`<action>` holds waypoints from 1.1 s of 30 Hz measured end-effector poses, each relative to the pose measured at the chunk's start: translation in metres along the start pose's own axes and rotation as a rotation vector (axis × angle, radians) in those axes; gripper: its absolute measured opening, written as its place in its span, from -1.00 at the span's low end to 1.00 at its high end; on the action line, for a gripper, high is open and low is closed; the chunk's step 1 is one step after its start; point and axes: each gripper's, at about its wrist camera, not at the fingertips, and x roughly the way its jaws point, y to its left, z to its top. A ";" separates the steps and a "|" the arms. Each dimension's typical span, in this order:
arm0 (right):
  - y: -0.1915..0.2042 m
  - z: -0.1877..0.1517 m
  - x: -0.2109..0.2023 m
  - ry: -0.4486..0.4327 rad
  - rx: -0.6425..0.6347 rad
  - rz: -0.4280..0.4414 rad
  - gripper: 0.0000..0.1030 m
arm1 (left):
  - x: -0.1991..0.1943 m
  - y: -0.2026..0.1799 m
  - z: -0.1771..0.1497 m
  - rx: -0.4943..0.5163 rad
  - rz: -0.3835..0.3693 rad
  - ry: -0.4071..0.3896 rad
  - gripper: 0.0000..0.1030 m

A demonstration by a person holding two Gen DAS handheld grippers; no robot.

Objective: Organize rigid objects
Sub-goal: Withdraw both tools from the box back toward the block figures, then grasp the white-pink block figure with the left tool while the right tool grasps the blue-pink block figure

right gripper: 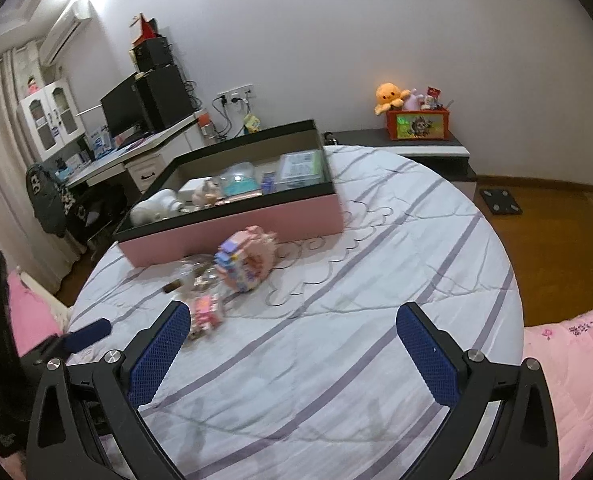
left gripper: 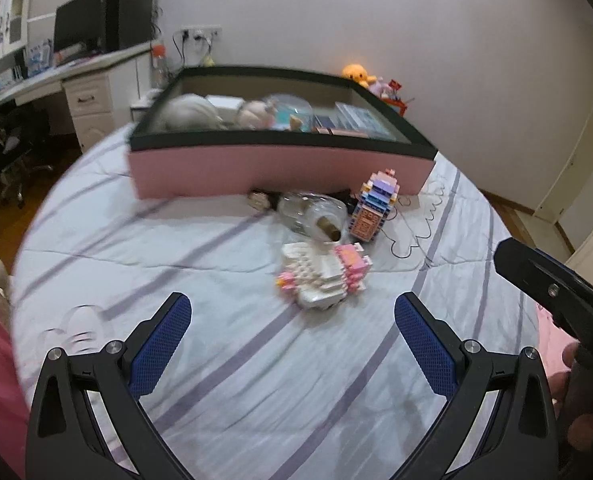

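A pink box with a black rim (left gripper: 256,168) (right gripper: 232,232) sits on the bed and holds several items. In front of it lie a clear glass bottle (left gripper: 316,214) (right gripper: 194,274), a pastel brick house (left gripper: 374,208) (right gripper: 246,262) and a white-and-pink brick model (left gripper: 322,276) (right gripper: 206,314). My left gripper (left gripper: 292,320) hangs open just short of the white-and-pink model, nothing between its blue pads. My right gripper (right gripper: 292,328) is open over bare bedspread, with the toys to its left. The right gripper's body shows at the left wrist view's right edge (left gripper: 552,292).
The striped white bedspread (right gripper: 376,280) covers a bed. A desk with a monitor (right gripper: 124,112) stands at the back left. A low shelf holds a red bin with plush toys (right gripper: 416,120). Wooden floor (right gripper: 556,248) lies to the right. Pink quilt (right gripper: 568,360) at the near right.
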 end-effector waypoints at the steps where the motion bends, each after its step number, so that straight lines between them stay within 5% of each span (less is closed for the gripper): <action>1: -0.003 0.001 0.003 0.004 0.005 -0.002 1.00 | 0.007 -0.002 0.001 -0.003 0.006 0.013 1.00; 8: -0.016 0.001 0.024 0.037 0.031 -0.001 1.00 | 0.042 -0.014 0.017 0.010 0.063 0.083 0.92; 15: -0.011 0.001 0.032 0.056 0.022 0.006 1.00 | 0.029 0.001 0.014 0.025 0.010 0.059 0.25; 18: -0.005 0.003 0.038 0.069 0.010 0.009 1.00 | 0.018 0.015 0.010 0.018 -0.030 0.053 0.24; 33: 0.033 0.028 0.100 0.158 -0.057 -0.008 0.93 | -0.003 0.060 0.003 -0.027 0.000 0.007 0.24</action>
